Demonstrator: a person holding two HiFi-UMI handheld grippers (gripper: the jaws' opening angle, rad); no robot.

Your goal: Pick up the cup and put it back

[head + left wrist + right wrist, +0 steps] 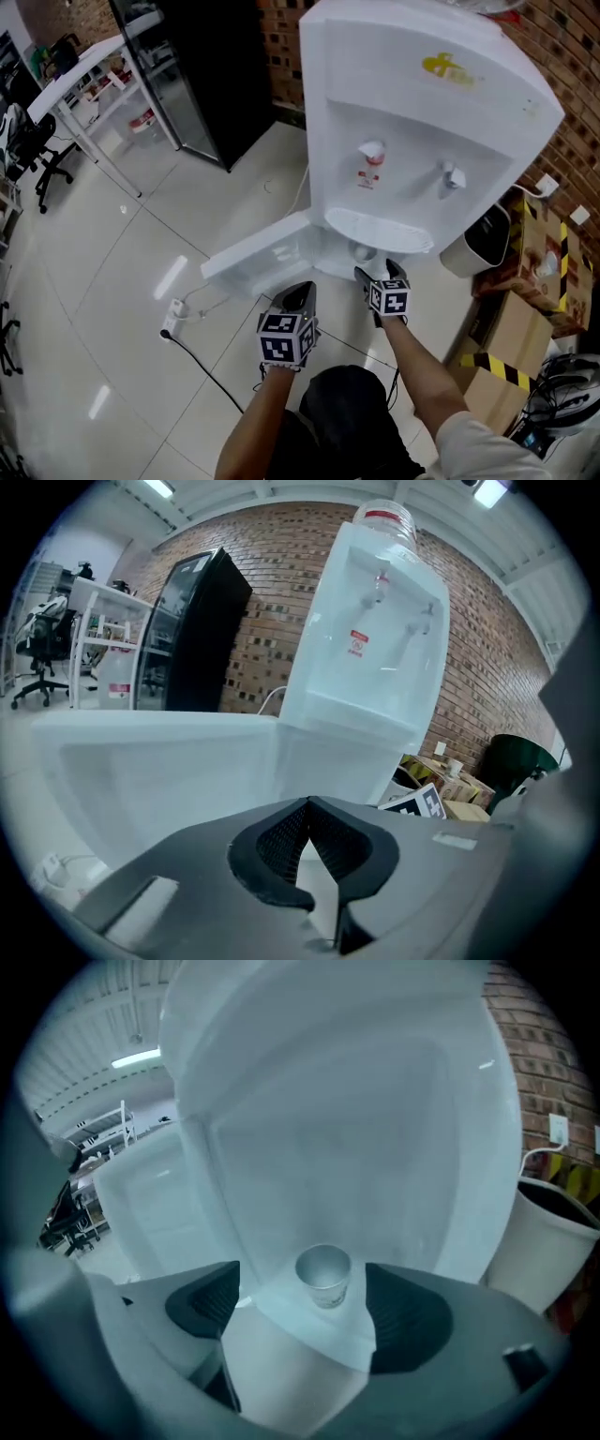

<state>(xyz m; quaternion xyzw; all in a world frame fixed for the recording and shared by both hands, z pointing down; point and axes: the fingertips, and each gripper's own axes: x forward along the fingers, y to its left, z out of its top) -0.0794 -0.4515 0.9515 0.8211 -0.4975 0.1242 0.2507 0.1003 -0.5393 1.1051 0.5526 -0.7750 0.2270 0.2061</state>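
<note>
A small silvery cup (323,1276) stands upright on a white ledge in the lower compartment of the white water dispenser (422,122). In the head view the cup (362,251) shows just under the drip tray. My right gripper (302,1290) is open wide, and the cup stands just ahead of its tips, untouched. In the head view the right gripper (380,271) points into the compartment. My left gripper (301,290) hovers over the open cabinet door (258,255). In the left gripper view the left gripper (307,804) is shut, with nothing between its pads.
A black refrigerator (197,66) stands to the left of the dispenser. A white bin (483,239) and cardboard boxes (511,337) crowd the right side. A power strip (172,319) with its cable lies on the tiled floor. A white desk (84,66) is at the far left.
</note>
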